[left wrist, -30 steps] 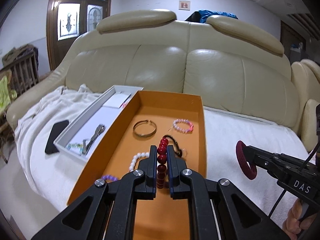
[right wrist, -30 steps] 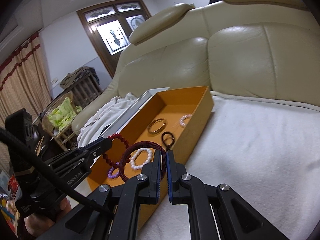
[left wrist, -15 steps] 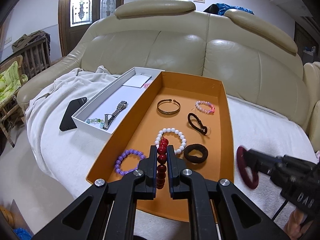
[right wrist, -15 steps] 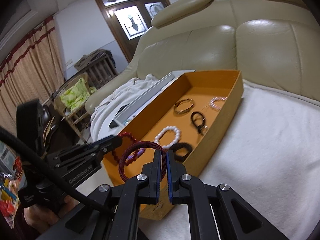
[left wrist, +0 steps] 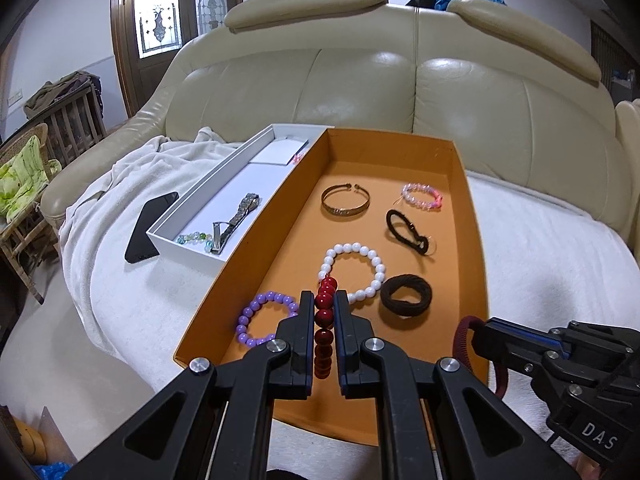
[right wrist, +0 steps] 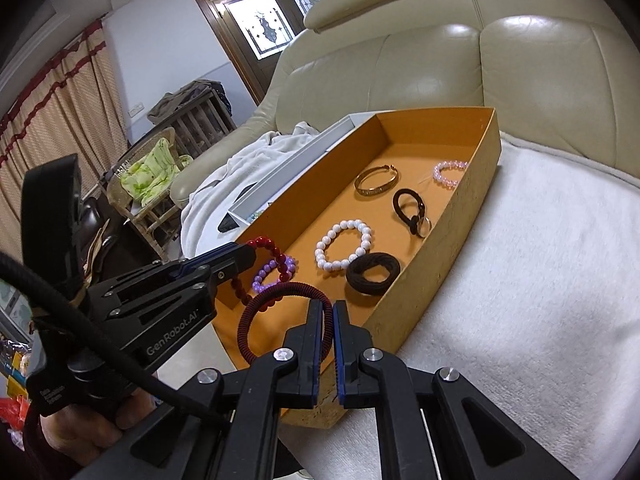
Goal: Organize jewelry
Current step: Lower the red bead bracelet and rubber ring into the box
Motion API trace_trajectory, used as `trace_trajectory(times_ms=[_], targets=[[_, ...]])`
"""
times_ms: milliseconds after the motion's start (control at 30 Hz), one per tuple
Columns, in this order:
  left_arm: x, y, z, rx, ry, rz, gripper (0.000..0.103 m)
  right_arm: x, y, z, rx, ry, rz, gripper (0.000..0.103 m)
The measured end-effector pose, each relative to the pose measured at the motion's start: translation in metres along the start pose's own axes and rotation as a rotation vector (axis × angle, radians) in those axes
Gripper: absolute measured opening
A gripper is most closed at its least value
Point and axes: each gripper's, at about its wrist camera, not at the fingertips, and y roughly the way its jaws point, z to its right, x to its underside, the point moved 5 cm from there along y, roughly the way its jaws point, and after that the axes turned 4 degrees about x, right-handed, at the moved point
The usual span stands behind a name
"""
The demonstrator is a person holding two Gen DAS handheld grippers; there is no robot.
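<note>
My left gripper [left wrist: 322, 300] is shut on a red bead bracelet [left wrist: 325, 320] and holds it above the near end of the orange box [left wrist: 474, 216]. My right gripper [right wrist: 327, 312] is shut on a dark red cord bracelet [right wrist: 256, 312] just outside the box's near corner [right wrist: 448, 240]. In the box lie a purple bead bracelet [left wrist: 256, 316], a white bead bracelet [left wrist: 354, 270], a brown coiled band [left wrist: 406, 294], a black cord bracelet [left wrist: 408, 232], a gold bangle [left wrist: 345, 203] and a pink bead bracelet [left wrist: 423, 196].
A white tray [left wrist: 192, 220] left of the box holds a metal watch [left wrist: 236, 220] and glass beads [left wrist: 196, 237]. A black phone [left wrist: 150, 226] lies on the white blanket [left wrist: 120, 280]. The cream sofa back [left wrist: 400, 80] rises behind. A wicker chair [left wrist: 24, 184] stands at far left.
Both grippers have pulled back and risen from the box, each still holding its bracelet. More of the box's near end now shows.
</note>
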Motion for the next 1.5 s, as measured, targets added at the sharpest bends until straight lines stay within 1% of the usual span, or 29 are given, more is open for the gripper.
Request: trace_trajectory(times_ms=[167, 600, 1500], targets=[[0.002, 0.005, -0.001, -0.005, 0.008, -0.022, 0.009, 0.002, 0.005, 0.001, 0.000, 0.005, -0.015, 0.006], [0.010, 0.023, -0.004, -0.011, -0.002, -0.098, 0.009, 0.003, 0.009, 0.002, -0.004, 0.007, -0.019, 0.006], [0.018, 0.041, -0.010, -0.012, -0.027, -0.185, 0.010, 0.006, 0.010, 0.000, 0.002, -0.005, -0.019, 0.006]])
